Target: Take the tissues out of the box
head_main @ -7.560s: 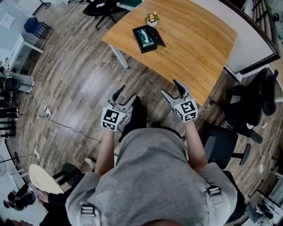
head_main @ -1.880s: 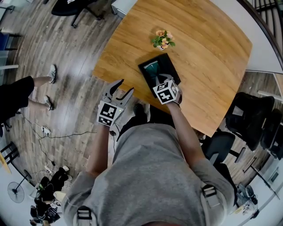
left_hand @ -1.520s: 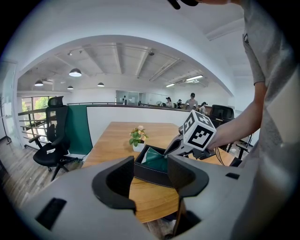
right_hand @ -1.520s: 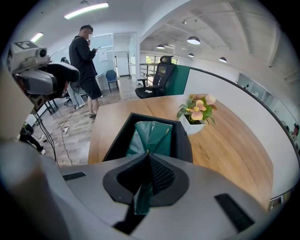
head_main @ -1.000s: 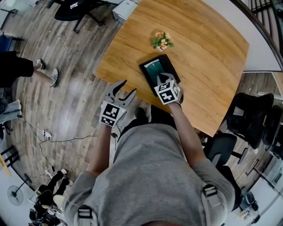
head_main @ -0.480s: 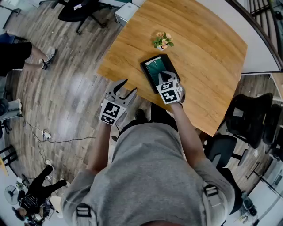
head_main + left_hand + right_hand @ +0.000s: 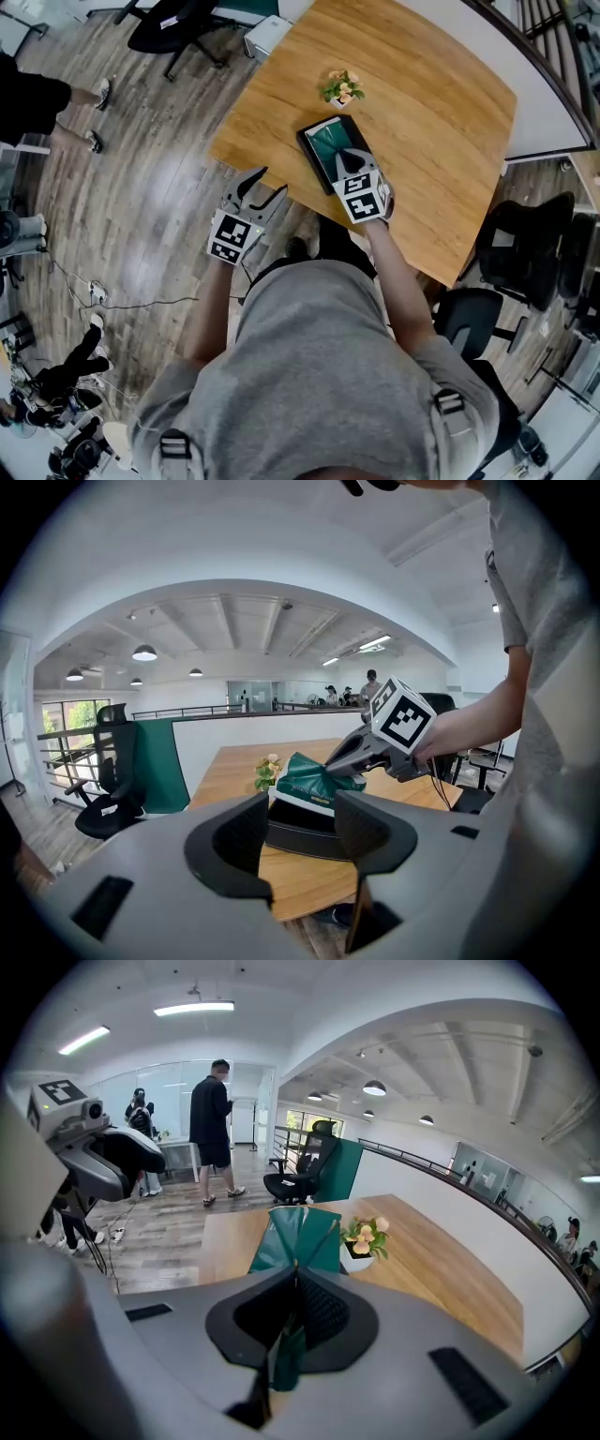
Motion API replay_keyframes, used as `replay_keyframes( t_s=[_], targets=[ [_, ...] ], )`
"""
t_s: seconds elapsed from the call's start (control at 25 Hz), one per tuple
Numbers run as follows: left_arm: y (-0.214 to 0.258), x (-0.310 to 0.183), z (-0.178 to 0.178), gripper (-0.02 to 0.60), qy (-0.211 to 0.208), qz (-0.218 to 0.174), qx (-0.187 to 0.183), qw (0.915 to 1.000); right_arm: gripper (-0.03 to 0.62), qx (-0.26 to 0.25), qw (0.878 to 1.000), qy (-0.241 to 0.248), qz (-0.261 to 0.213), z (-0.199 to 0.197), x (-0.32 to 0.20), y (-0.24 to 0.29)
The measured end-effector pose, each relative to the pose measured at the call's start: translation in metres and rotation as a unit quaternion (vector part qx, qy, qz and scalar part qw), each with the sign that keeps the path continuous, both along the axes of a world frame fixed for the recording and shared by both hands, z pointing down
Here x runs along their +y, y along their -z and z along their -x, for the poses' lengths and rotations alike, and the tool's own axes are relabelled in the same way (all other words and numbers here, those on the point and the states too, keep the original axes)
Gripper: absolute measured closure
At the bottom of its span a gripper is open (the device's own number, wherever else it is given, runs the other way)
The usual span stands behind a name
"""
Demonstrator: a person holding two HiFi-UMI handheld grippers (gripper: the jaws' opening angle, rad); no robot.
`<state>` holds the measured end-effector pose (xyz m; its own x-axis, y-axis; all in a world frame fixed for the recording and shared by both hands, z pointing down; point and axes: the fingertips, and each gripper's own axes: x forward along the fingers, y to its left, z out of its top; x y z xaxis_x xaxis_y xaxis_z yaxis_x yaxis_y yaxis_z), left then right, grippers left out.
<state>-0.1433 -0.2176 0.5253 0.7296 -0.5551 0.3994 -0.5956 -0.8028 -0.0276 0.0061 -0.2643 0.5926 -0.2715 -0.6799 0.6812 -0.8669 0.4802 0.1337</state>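
Right gripper has risen, jaws pinched shut on the green tissue pack | pack tilted up over the black box on the wooden table | left gripper spread wide, empty, beside the table's edge near the box

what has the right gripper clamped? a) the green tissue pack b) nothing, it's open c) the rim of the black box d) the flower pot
A: in the right gripper view, the right gripper has its jaws pressed together on a fold of the green tissue pack, while the flower pot stands apart behind it.
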Motion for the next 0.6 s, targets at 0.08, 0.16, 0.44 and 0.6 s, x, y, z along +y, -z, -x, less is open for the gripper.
replay_keyframes(
  t_s=[0.08,0.16,0.44,0.6],
  targets=[
    [0.004,0.004,0.000,0.345,-0.003,-0.009,-0.005,0.9999,0.585,-0.003,1.000,-0.001,-0.007,-0.001,0.004,0.002],
    [0.009,0.008,0.002,0.346,-0.003,-0.016,-0.008,0.9998,0.585,-0.004,1.000,-0.003,-0.011,-0.001,0.008,0.005],
    [0.021,0.023,0.010,0.347,0.004,-0.033,-0.006,0.9994,0.585,-0.022,0.999,-0.016,-0.031,0.001,0.027,0.021],
    [0.021,0.035,0.010,0.347,0.004,-0.035,-0.006,0.9994,0.585,-0.023,0.999,-0.017,-0.043,0.000,0.037,0.029]
  ],
)
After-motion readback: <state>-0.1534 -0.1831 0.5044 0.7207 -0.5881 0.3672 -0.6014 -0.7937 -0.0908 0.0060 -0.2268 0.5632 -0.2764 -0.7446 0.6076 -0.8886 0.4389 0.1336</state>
